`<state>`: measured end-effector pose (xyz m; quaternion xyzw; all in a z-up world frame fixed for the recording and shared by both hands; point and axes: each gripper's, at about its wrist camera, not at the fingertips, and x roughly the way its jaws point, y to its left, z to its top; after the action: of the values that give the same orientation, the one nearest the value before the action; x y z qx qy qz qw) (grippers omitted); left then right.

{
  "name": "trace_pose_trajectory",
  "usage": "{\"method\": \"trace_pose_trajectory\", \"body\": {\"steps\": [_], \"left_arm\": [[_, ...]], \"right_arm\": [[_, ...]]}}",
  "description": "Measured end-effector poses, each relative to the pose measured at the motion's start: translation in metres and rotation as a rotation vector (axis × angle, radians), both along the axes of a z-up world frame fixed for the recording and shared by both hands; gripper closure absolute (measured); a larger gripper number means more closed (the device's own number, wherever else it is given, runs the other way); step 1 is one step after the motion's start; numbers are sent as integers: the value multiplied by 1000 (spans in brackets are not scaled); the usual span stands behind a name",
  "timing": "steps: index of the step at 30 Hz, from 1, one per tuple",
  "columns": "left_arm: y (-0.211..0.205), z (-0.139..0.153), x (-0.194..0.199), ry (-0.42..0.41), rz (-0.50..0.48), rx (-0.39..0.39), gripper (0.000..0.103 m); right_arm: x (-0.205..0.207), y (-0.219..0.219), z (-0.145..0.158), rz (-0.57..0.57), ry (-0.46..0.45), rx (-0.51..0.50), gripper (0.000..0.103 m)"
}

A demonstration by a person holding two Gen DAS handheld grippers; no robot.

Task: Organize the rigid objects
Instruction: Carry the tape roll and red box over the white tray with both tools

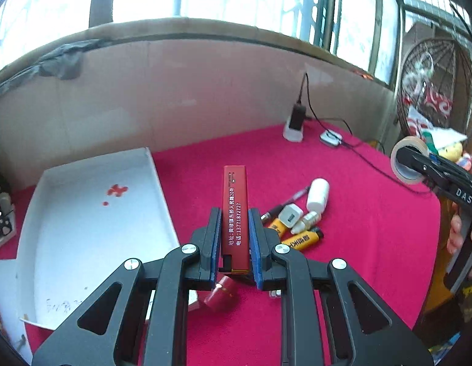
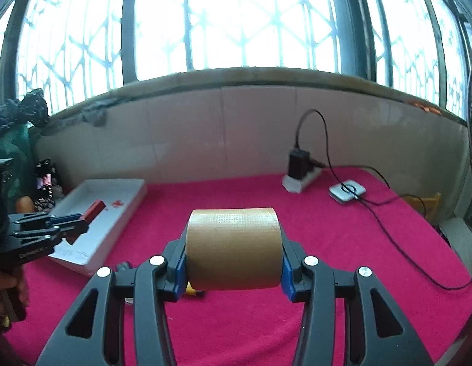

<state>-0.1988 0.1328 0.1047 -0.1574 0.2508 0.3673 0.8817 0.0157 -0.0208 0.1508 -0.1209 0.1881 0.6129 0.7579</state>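
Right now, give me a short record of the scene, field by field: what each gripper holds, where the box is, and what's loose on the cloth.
left gripper: shut on the red box, held lengthwise between the pads
right gripper: shut on the tape roll, gripped across its flat sides
white tray: open, on the red cloth, left of the left gripper
loose items: white bottle, white plug, yellow lighter, pen
far edge: power strip with a black charger

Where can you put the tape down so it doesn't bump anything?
Bare red cloth lies between the white tray and power strip. The tray floor is mostly bare. It's crowded around the lighters and white bottle.
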Motion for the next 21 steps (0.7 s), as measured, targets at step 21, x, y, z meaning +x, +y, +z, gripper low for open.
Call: {"method": "trace_pose_trajectory", "body": {"steps": [21], "left_arm": [[-4,21,-71,-86,162,54,86]], "right_arm": [[-58,20,39,98,-32,68,56]]}}
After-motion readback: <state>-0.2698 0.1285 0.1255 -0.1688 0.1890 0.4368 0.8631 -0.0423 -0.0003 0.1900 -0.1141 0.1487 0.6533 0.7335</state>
